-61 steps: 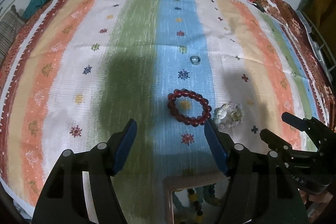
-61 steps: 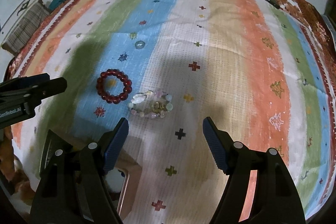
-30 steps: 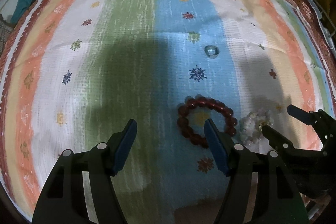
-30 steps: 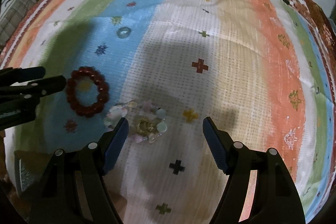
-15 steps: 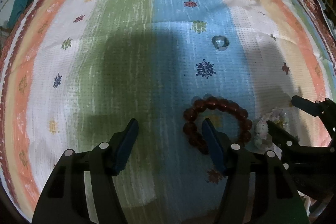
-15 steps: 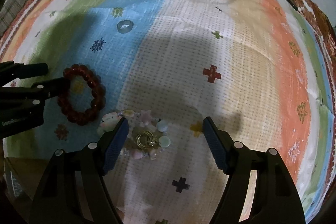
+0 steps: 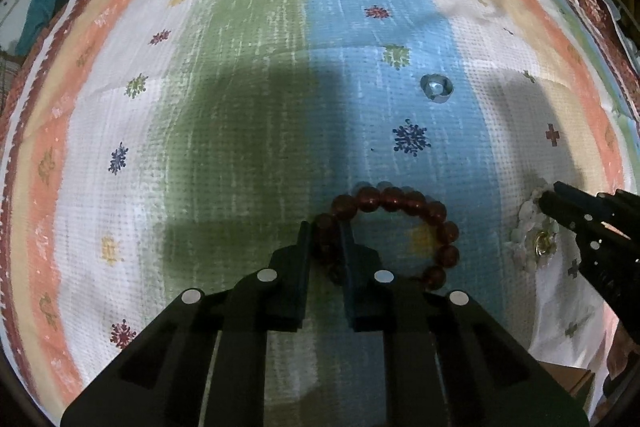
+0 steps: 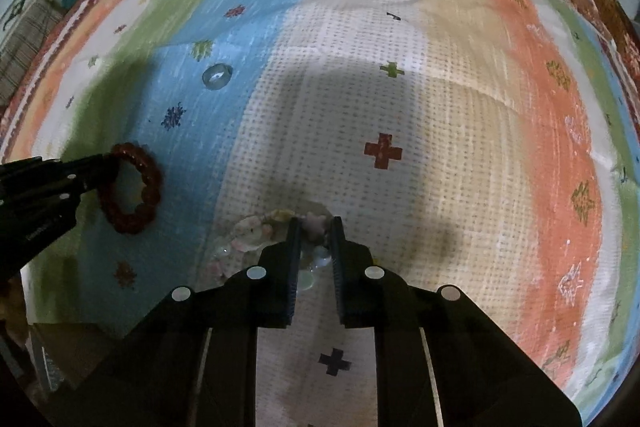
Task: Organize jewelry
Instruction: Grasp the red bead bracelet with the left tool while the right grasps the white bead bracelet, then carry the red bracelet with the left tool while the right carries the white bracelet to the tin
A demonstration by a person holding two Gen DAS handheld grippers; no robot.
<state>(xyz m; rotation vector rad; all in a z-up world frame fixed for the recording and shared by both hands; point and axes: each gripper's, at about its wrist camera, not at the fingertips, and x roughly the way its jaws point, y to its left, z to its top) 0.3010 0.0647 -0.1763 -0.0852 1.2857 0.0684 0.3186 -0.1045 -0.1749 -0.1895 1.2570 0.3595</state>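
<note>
- Dark red bead bracelet (image 7: 394,201) lies on the blue stripe of the striped cloth (image 7: 240,87); left gripper (image 7: 326,231) has its jaws clamped on the near-left beads.
- Pale charm bracelet (image 8: 256,233) sits just beside it on the white stripe; right gripper (image 8: 314,227) is closing, jaws pinching its beads.
- Step: the grasp, both pieces at once.
- Next, likely: lift straight up, check neither strand slips.
- Small clear ring (image 7: 437,87) untouched, well apart.
</note>
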